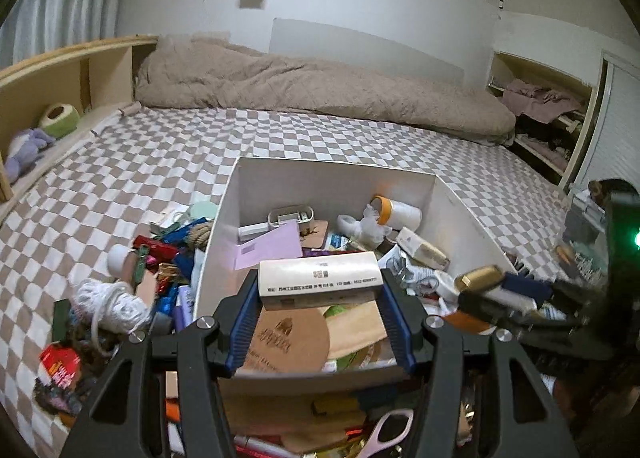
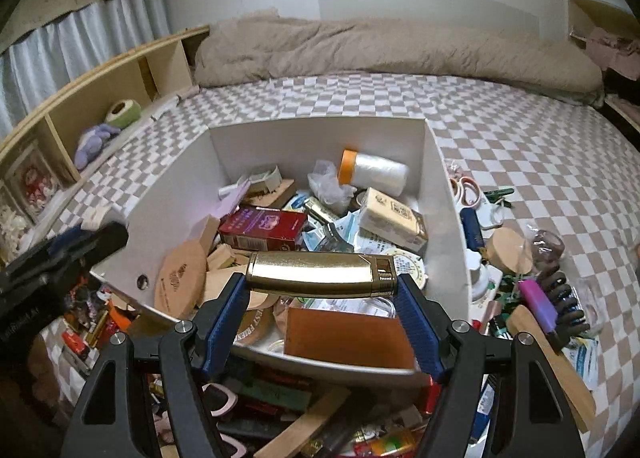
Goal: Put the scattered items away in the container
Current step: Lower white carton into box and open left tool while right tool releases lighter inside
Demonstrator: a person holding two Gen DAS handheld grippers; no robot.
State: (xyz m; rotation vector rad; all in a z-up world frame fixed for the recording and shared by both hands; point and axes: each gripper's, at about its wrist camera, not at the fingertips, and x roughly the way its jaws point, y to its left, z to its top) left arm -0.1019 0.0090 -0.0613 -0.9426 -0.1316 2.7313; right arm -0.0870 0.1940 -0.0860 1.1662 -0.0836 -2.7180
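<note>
The left gripper clamps a cream box crosswise between its blue pads, above the near end of the white container on the checkered bed. The right gripper grips a gold lighter over the same container, with clutter scattered alongside it.

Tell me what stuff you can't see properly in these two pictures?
- Left wrist view: the right gripper and its gold lighter are motion-blurred.
- Left wrist view: the beige box in the left gripper has print too small to read.
- Right wrist view: the left gripper is blurred, its fingertips unclear.
- Both views: the white container floor is buried under clutter.
- Left wrist view: the pink scissors are cut off by the bottom edge.
</note>
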